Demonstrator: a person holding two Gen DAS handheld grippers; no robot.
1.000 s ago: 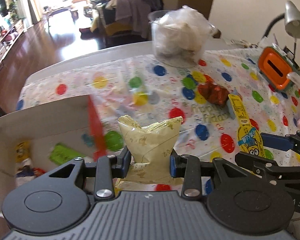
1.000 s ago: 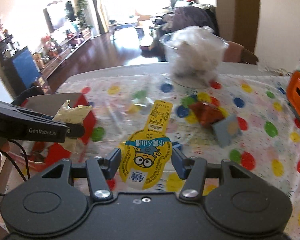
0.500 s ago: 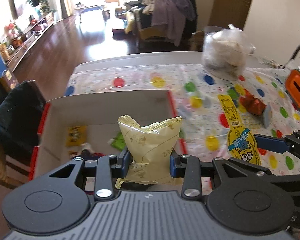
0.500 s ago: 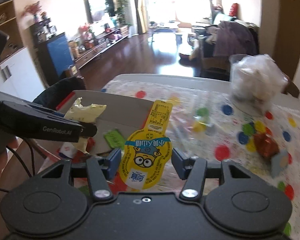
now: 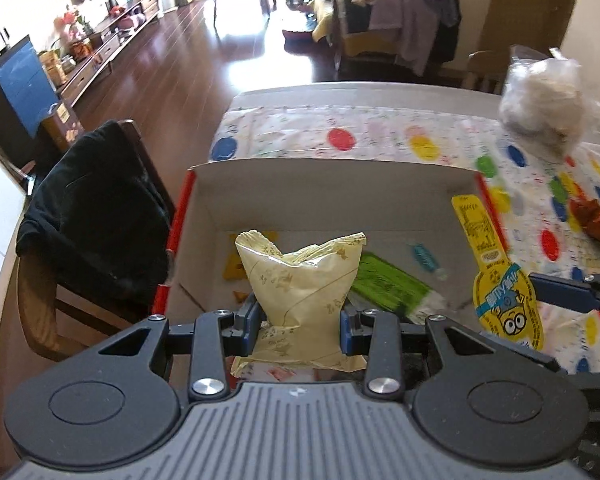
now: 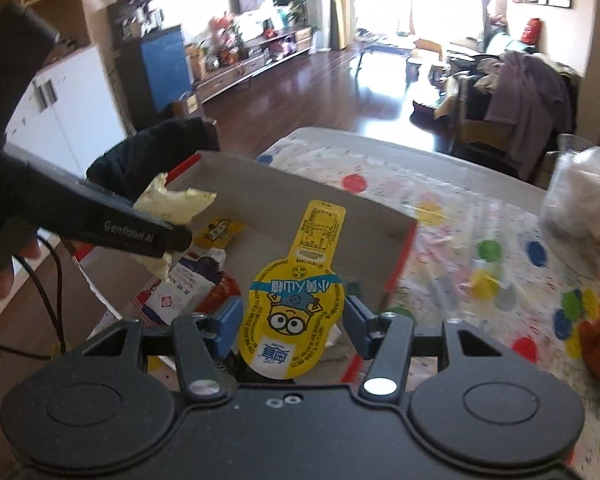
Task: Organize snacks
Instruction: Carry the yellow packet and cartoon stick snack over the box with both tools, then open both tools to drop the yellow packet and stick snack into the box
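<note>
Left gripper: pretty much clamped on the pale yellow snack bag; the bag is pinched at its lower half between the blue pads, its crimped top fanned out above them.
Pale yellow snack bag, location: held up over the open cardboard box, not resting on anything.
Right gripper: jaws stood partly open, with the yellow cartoon packet gripped between them; its wide round end is squeezed by the pads and its narrow tab sticks up and away.
Yellow cartoon packet, location: also carried above the box, near the box's right wall, as seen from the left wrist view.
Box contents: a green wrapper, a small yellow packet and a white-and-red pack are seen lying on the bottom.
Box location: parked on the table with the polka-dot cloth, at its edge beside a chair draped in dark clothing.
Elsewhere on the cloth: a reddish-brown wrapped snack is left well apart from the box, and a clear tub of white stuff sits further back.
</note>
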